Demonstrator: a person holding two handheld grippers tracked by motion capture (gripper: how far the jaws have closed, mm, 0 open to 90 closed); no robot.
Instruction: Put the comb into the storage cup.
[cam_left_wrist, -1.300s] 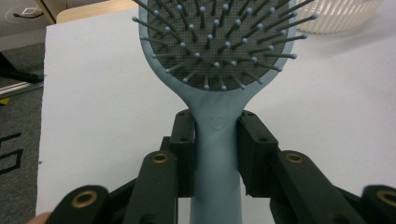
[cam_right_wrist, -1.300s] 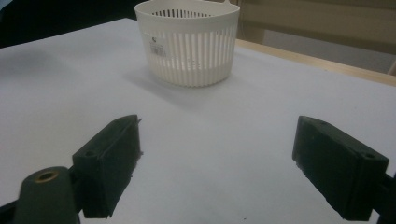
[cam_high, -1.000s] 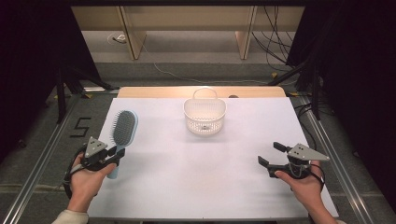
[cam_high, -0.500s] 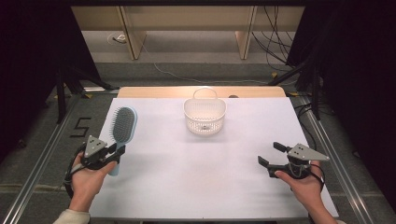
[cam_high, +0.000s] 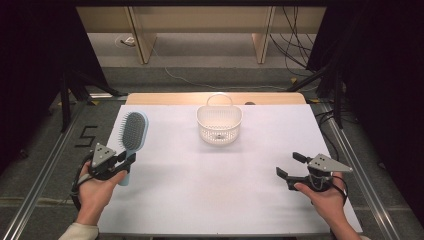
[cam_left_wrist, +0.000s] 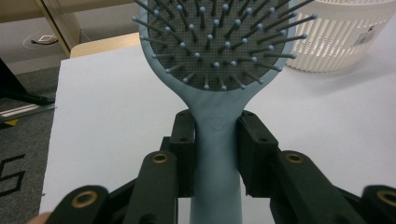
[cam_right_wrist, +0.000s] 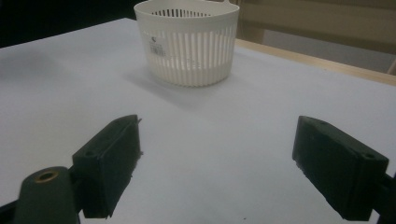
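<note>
Left tool (cam_left_wrist: 215, 154) is clamped on the hairbrush (cam_left_wrist: 217, 70) handle, whose heavy head ahead could be levered loose if swung.

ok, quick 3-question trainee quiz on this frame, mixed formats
1. True or false: the left tool is shut on the hairbrush handle.
2. The right tool is: A) open with nothing between its jaws B) shut on the basket C) holding the hairbrush.
3. Fill in: the white basket stands near the table's ____ edge, seen from the person.

Key: 1 true. 2 A. 3 far.
</note>
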